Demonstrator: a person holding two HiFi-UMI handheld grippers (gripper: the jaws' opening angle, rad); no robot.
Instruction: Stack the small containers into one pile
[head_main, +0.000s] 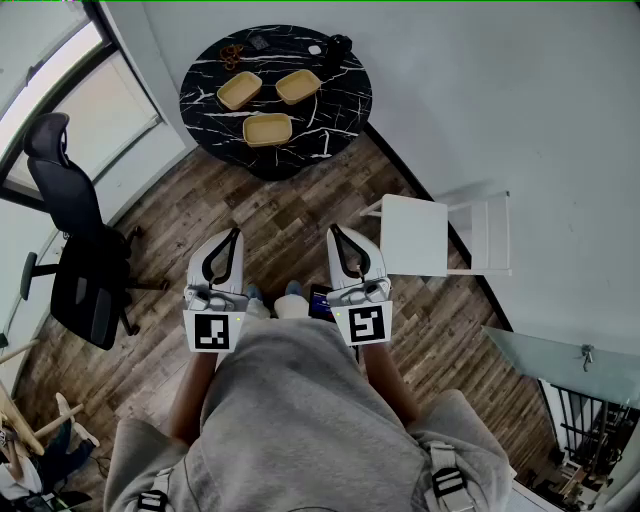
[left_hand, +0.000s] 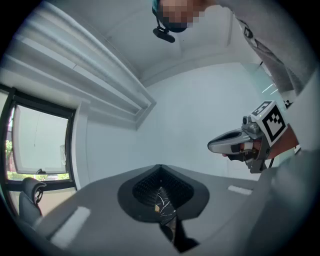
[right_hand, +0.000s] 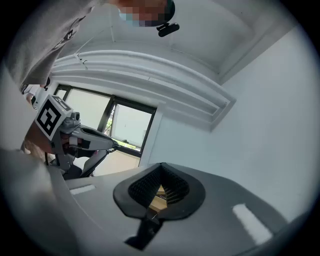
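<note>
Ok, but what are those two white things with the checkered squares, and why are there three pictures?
A person holds a grabbing tool in each hand: the left tool and the right tool. The squares are markers fixed on them. The head view comes from a camera on the person's head, looking down. The other two pictures come from a camera riding on each tool; these point up at the wall and ceiling. Both tools are shut and hold nothing. Ahead, on the round black table, lie three small containers, each on its own, not stacked yet.
</note>
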